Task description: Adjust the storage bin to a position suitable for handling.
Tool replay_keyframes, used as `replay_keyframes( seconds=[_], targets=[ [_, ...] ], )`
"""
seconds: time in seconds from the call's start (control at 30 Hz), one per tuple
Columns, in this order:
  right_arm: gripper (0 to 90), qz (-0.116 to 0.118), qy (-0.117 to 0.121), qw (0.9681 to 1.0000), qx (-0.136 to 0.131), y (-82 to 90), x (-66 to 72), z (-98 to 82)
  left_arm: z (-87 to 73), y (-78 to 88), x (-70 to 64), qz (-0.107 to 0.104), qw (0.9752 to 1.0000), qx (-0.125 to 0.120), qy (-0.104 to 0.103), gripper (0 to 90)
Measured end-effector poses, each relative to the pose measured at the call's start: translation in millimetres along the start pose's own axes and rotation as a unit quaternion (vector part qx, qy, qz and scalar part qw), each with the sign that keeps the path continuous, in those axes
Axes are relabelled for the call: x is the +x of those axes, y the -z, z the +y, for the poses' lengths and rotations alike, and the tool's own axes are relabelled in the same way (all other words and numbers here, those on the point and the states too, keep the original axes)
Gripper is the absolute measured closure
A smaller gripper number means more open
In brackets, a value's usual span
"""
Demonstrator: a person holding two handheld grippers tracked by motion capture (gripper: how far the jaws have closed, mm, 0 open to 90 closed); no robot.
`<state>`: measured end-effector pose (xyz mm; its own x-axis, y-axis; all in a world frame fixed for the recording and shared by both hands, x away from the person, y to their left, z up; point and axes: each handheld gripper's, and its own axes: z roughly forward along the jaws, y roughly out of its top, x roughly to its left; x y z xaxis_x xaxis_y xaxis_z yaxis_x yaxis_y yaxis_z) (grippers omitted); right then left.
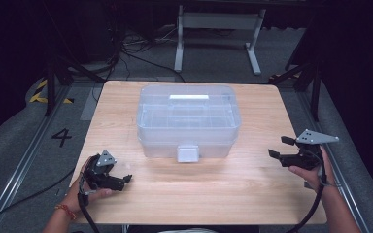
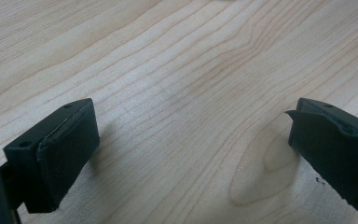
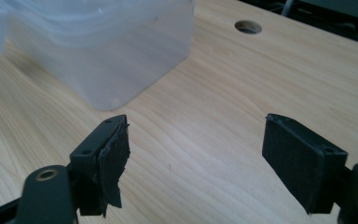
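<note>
A: Start with the high view. Where does the clear plastic box (image 1: 188, 121) sit?

B: On the wooden table (image 1: 233, 194), lid on, white latch (image 1: 188, 152) facing the person. It lies ahead of both tools, between them. The left tool (image 1: 124, 178) sits low, just over the table, its tips pointing toward the middle; the box is ahead of it and off to its right. The right tool (image 1: 280, 147) is held higher above the table's right part, pointing toward the box's right end, apart from it.

A: And the left gripper view?

B: The left tool (image 2: 189, 154) has its jaws spread wide with nothing between them, just bare wood grain right beneath.

A: The right gripper view?

B: The right tool (image 3: 196, 158) is released too, jaws apart and empty. One pad (image 3: 113, 163) looks torn at its edge. The box (image 3: 107, 51) is ahead of it and to its left, clear of the jaws. Farther off, ahead, there is a round hole (image 3: 248, 27) in the table.
</note>
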<state>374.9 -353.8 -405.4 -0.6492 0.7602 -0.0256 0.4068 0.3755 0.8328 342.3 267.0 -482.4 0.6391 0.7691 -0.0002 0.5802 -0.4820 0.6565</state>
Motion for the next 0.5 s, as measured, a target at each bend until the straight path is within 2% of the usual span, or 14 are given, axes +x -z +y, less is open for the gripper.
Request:
replay_keyframes(
  seconds=[0.17,0.27,0.5],
  targets=[
    [25.2,0.001,0.010,0.9999,-0.008,0.2,0.0,17.4,0.1,-0.4,0.0,0.002,1.0000,0.001,0.005,0.6],
    [25.2,-0.001,0.018,0.9998,-0.012,0.3,-0.8,35.1,0.1,-0.5,-0.1,0.002,1.0000,0.001,0.005,0.6],
    [25.2,0.000,0.021,0.9994,-0.026,-0.8,-3.1,54.0,0.1,-0.4,-0.1,0.003,1.0000,0.001,0.005,0.6]
  ],
)
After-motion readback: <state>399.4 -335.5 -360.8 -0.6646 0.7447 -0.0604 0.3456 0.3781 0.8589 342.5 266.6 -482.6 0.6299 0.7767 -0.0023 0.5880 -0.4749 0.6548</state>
